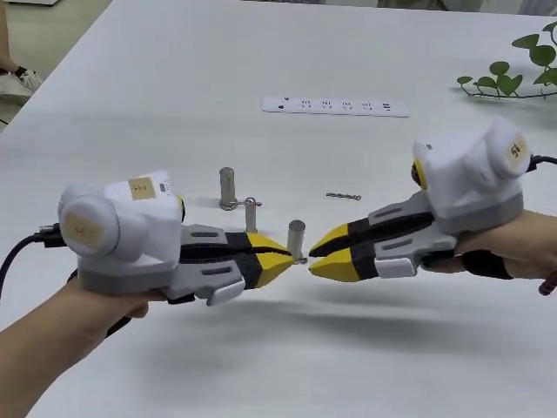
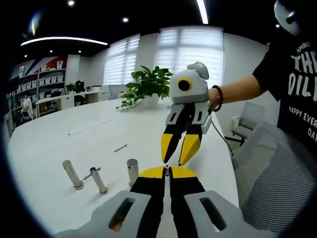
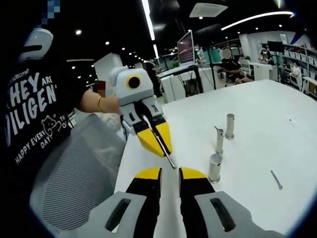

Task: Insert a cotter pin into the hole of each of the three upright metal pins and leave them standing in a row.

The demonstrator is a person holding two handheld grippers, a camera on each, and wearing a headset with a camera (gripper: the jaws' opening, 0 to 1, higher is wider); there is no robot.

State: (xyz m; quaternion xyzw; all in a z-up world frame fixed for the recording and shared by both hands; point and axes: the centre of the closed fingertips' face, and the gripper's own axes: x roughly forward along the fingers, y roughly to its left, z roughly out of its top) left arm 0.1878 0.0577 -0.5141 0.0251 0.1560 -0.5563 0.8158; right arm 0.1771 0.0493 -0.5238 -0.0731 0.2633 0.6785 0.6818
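Right gripper view: left gripper (image 3: 165, 152) clamps cotter pin (image 3: 170, 161); right gripper (image 3: 170, 172) slightly parted.

a white table (image 1: 174, 78) carries three upright metal pins (image 1: 228, 187) in a slanting row near its middle. a cotter pin (image 1: 343, 197) lies loose to their right, a white power strip (image 1: 335, 106) lies farther back, and a leafy vine (image 1: 509, 80) trails over the far right edge.

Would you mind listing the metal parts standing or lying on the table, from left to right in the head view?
far pin → middle pin → near pin → loose cotter pin
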